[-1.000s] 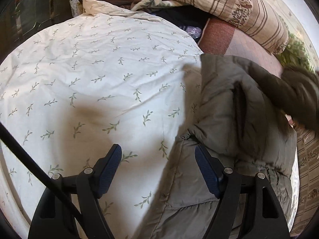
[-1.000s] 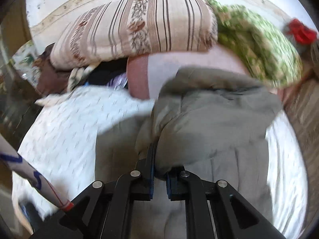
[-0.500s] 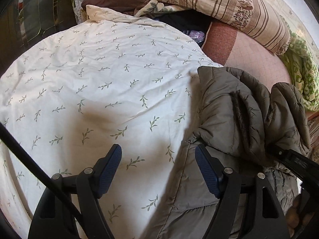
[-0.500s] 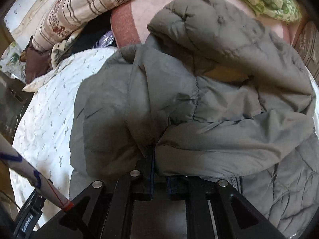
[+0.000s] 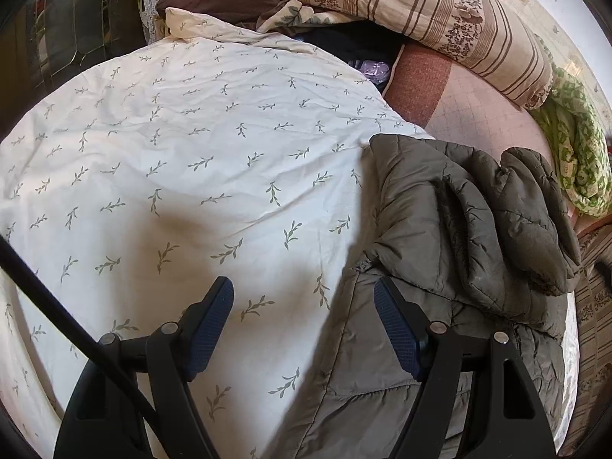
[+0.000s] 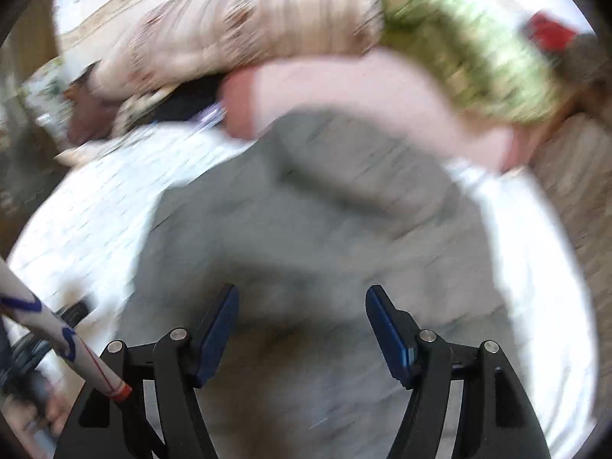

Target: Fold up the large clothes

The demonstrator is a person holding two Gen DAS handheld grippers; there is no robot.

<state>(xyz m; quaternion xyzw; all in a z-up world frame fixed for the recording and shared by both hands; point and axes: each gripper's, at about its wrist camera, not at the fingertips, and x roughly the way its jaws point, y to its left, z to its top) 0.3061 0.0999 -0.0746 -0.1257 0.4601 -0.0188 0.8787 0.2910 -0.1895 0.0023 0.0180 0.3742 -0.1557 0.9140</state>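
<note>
Clearly soft, bulky, slippery: puffer jacket (image 5: pixel 451 229), best pinched at hem; left gripper (image 5: pixel 304 329) and right gripper (image 6: pixel 302 329) gaped wide, empty.

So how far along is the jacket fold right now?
One fold looks done: the jacket has its upper part doubled over its lower body on the leaf-print duvet. Nothing is in hand; left claw and right claw are open. Further folding and tidying likely remain.

Both claws look alike: black angular frames with silver screw heads and dark blue ribbed pads. A black cable crosses the lower left by the left claw (image 5: pixel 302 329). The right claw (image 6: pixel 302 329) appears the same.
</note>
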